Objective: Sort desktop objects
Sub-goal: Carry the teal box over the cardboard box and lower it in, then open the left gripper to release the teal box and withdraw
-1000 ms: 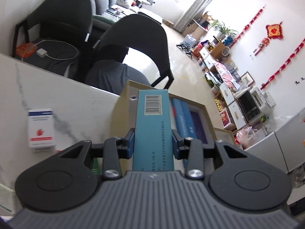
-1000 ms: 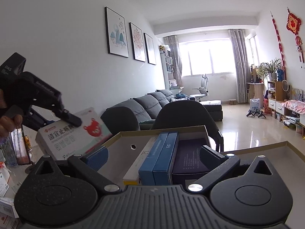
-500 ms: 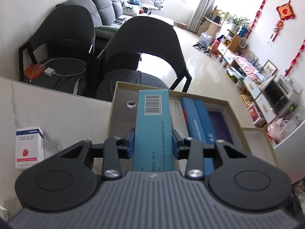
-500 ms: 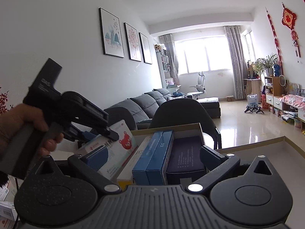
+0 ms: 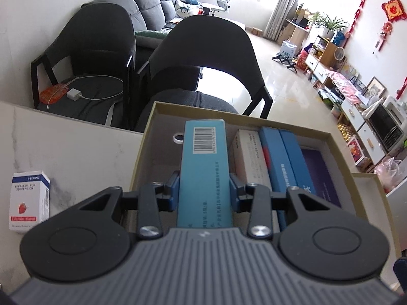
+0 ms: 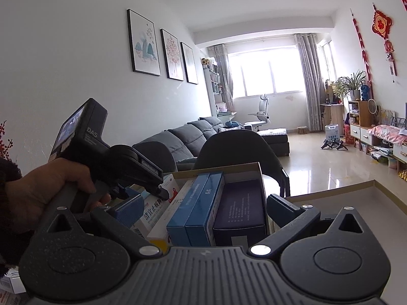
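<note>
Left wrist view: left gripper [image 5: 204, 194] clamped on a teal box [image 5: 204, 175], fingers [image 5: 173, 193] pressing its two long sides. Held over the open left part of the tray [image 5: 142, 152], long axis running straight out from the gripper, barcode end pointing toward the tray's far wall. Standing on edge to its right in the tray: a white box [image 5: 248, 157], two blue boxes [image 5: 282, 162], a purple box [image 5: 318, 170]. Outside on the counter [image 5: 76, 152], well left of the tray, a small strawberry box [image 5: 28, 200].

Judged step: lowering the teal box into the gap. Best kept parallel to the white box, set down without catching the tray's near wall, released only once resting.

Right wrist view: right gripper [image 6: 203, 212] spread wide, nothing between its fingers [image 6: 129, 204], hovering at the tray's near end. Left gripper and hand [image 6: 45, 190] seen at left, box tilted down into the tray beside the blue boxes.
</note>
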A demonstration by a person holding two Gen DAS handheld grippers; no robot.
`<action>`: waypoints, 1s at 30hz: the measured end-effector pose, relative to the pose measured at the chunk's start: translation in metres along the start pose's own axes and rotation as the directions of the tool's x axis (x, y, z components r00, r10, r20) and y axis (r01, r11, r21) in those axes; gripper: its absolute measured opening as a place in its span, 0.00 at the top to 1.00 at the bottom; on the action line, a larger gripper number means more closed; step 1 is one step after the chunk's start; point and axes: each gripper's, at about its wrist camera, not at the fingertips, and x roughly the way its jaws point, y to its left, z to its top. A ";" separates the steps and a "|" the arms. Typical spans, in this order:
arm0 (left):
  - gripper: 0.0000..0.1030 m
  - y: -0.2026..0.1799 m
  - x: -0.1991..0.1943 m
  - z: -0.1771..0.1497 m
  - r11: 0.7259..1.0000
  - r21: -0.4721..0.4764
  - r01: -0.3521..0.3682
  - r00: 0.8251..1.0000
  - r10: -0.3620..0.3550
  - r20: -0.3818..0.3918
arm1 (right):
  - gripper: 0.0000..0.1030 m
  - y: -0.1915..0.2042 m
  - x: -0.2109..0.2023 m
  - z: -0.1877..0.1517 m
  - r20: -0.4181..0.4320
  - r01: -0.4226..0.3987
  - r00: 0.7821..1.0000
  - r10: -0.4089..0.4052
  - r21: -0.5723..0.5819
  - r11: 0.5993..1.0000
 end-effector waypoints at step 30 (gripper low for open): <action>0.50 0.008 -0.039 -0.001 0.999 0.026 0.039 0.996 -0.041 0.078 | 0.00 0.012 0.007 -0.004 -0.025 -0.020 1.000 0.019 -0.025 0.999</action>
